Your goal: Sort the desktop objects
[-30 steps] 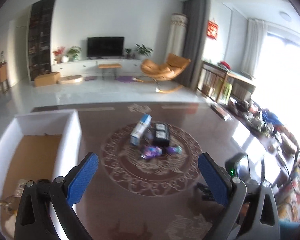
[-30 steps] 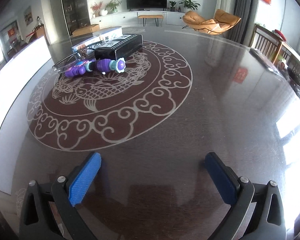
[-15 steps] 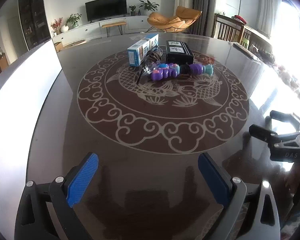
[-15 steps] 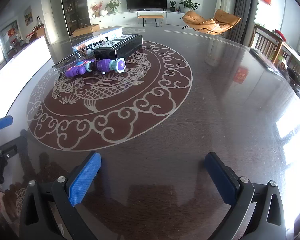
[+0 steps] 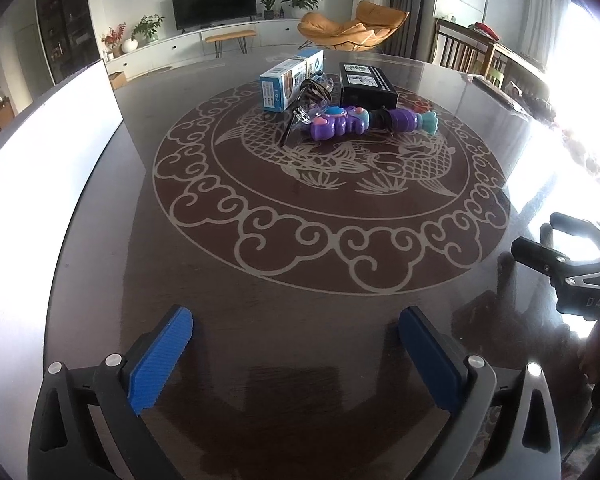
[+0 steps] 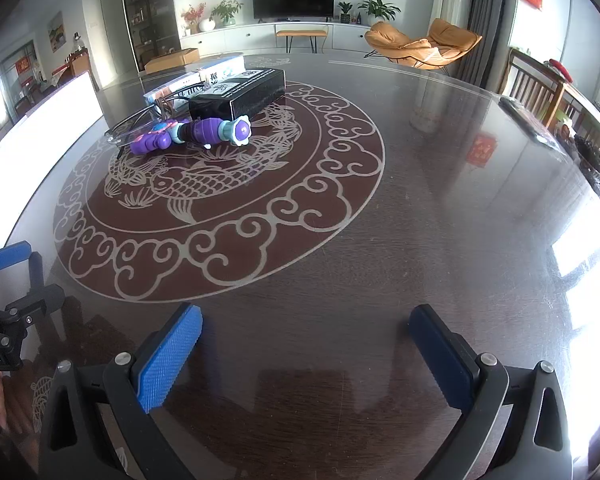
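Note:
A purple toy (image 5: 364,122) (image 6: 188,134) lies near the middle of the dark round table (image 5: 300,340), with glasses (image 5: 300,114) (image 6: 140,124), a blue and white box (image 5: 286,82) (image 6: 192,76) and a black box (image 5: 366,84) (image 6: 240,92) just behind it. My left gripper (image 5: 296,344) is open and empty, low over the near table edge. My right gripper (image 6: 306,344) is open and empty, also near the table's front. Each gripper shows at the edge of the other's view.
A white bin wall (image 5: 40,152) (image 6: 48,120) stands along the table's left side. A dark flat object (image 6: 528,120) lies at the far right rim. Chairs (image 6: 532,88) stand beyond the table on the right.
My left gripper has dropped from high above the bin to low over the table front, still open. The right gripper has not moved.

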### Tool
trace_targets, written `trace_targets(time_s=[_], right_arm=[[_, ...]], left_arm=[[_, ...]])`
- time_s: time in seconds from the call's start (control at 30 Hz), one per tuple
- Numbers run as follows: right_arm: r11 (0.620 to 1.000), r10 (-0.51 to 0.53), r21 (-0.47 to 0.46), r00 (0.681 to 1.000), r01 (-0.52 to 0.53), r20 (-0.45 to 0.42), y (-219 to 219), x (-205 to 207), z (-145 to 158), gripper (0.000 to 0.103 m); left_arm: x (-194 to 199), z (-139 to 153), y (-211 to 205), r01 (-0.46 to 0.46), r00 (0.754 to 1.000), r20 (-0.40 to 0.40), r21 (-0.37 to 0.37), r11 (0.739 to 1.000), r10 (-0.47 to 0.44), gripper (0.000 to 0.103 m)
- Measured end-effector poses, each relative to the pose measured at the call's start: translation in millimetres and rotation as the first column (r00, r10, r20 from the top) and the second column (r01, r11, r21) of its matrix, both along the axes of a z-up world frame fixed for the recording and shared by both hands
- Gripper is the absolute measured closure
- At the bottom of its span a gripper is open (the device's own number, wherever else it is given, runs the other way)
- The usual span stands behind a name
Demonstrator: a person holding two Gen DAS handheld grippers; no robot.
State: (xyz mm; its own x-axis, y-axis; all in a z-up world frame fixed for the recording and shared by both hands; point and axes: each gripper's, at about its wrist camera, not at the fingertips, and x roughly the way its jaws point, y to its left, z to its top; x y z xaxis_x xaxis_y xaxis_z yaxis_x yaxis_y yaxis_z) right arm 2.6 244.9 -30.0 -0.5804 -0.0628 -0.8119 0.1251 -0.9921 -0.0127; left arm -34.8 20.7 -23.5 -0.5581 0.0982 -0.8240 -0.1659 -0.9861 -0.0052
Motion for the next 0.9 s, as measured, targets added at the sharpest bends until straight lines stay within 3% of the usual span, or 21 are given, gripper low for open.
trace_targets(time_s=[0.73,0.9], right_arm=[[1.000,0.000,0.000,1.000,0.000,0.000,-0.2,0.0,-0.1,0.000],[1.000,0.000,0.000,1.000,0.000,0.000,-0.1,0.0,-0.1,0.000]], left_arm=[[-1.3,-0.5,2.2,0.000,1.000,0.000,-0.003,1.000,0.000,0.000],[-0.7,2.0,-7.9,0.004,1.000,-0.012,0.082,0.997,-0.003,0.000]])
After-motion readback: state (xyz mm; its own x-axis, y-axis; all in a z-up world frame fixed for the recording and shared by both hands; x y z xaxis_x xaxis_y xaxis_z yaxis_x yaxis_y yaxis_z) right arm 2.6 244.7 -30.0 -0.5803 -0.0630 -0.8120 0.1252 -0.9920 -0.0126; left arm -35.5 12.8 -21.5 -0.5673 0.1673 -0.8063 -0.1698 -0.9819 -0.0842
